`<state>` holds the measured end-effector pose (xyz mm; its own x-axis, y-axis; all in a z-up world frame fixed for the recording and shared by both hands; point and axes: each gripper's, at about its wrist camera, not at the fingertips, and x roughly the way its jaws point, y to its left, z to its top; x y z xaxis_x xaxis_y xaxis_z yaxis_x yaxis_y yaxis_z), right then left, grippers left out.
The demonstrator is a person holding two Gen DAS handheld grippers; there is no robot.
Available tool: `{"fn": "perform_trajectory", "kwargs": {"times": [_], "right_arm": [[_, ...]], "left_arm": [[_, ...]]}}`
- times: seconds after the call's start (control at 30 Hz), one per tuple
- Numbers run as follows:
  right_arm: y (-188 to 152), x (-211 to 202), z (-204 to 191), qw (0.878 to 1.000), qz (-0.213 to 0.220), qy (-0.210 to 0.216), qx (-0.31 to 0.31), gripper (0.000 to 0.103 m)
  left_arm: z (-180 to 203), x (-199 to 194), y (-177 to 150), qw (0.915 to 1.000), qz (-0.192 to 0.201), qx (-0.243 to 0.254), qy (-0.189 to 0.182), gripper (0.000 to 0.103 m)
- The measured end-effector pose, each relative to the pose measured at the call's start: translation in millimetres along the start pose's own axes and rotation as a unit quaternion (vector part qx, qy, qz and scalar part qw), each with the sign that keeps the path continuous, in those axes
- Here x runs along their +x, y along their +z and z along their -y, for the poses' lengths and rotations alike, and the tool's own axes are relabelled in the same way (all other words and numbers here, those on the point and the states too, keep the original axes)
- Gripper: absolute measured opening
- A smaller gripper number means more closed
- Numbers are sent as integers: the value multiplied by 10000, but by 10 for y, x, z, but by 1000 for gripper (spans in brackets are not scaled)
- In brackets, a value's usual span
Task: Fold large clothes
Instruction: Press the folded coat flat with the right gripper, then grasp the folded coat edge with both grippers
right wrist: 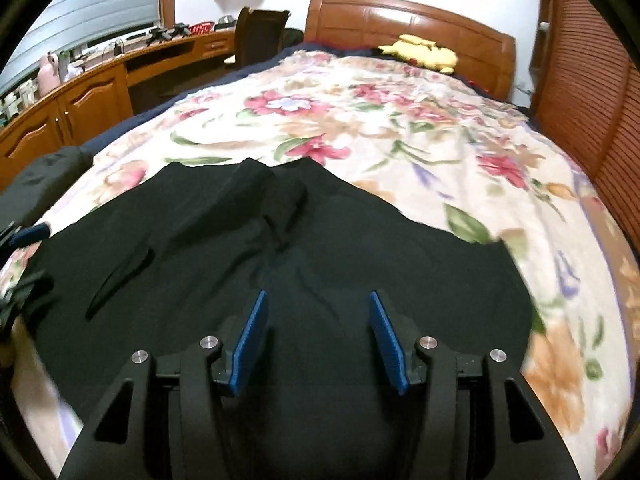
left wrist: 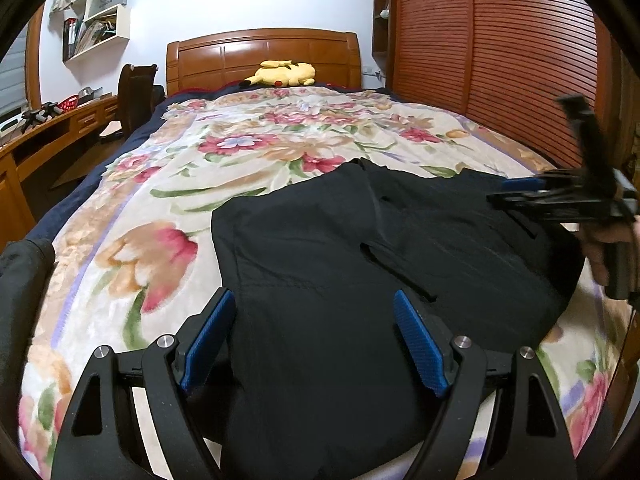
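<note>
A large black garment [left wrist: 360,264] lies spread on the floral bedspread [left wrist: 160,200] near the foot of the bed. It also shows in the right wrist view [right wrist: 280,256], with creases and a slit-like pocket. My left gripper [left wrist: 316,300] is open and empty, hovering over the garment's near left part. My right gripper [right wrist: 316,300] is open and empty above the garment's near middle. The right gripper also shows at the right edge of the left wrist view [left wrist: 516,192], held in a hand above the garment's right side.
A yellow plush toy [left wrist: 282,73] lies by the wooden headboard [left wrist: 264,52]. A slatted wooden wardrobe [left wrist: 500,60] stands along the bed's right side. A desk [right wrist: 100,80] and chair [right wrist: 256,32] are on the left. Another dark cloth [left wrist: 24,280] lies at the bed's left edge.
</note>
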<state>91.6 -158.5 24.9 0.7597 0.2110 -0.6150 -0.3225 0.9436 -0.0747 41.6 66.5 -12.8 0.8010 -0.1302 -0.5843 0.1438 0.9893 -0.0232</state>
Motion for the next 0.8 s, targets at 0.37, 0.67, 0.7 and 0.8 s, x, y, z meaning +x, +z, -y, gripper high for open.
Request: {"fn": "perform_trajectory", "kwargs": {"times": [0.37,0.67,0.7,0.8], "right_arm": [[-533,-429,234,9987,-86,-467,195,55],[-991,-127,419,9949,-699,-622,384,55],[-975,-142,407,9947,-665,-654,422,55],[-956,-130,369,9941,-636,-754,446,57]], "left_arm": [[-25,-11,-173,9993,-275,167,209,82],[-258,82,-306,9982,-565,-156,106,82],[-263,85,-311,9981,-576,-176,100,83],[-246,68,-316,9982,-558,-156,141,83]]}}
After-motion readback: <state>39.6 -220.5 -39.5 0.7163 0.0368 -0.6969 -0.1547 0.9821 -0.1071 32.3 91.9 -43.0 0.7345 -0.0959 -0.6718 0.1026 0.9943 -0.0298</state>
